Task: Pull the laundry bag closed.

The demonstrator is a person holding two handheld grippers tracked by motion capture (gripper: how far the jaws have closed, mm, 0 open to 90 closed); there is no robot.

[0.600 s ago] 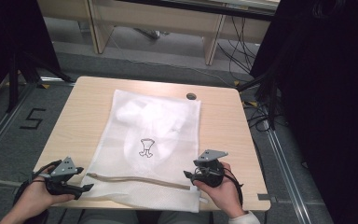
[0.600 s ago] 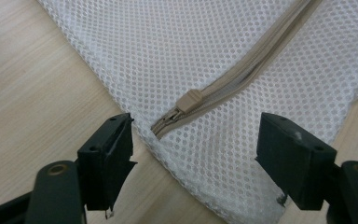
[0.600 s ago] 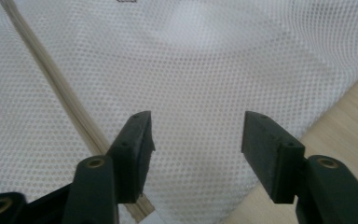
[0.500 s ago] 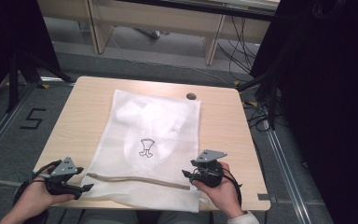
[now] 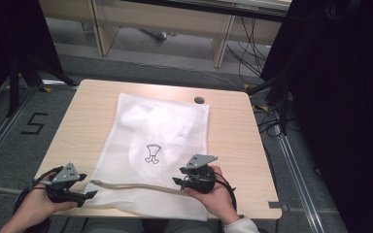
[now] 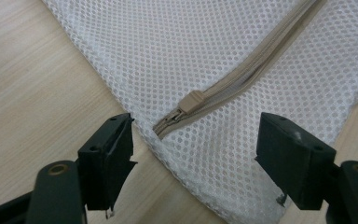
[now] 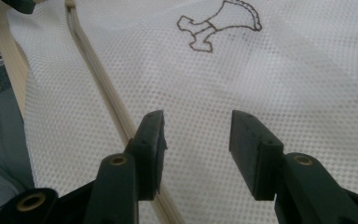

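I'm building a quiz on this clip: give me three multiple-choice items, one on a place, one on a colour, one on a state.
1. Where is the zipper pull?
A. at the zipper's end by the left gripper
B. at the bag's far edge
C. off the bag

2. What colour is the zipper on the mesh bag?
A. black
B. beige
C. red

3. How do the right gripper jaws stand?
A. shut on the zipper
B. shut on mesh
C. open over the mesh

Answers: 1 A, the pull sits between the left jaws' view; 2 B, a tan strip; 3 C, a clear gap between them.
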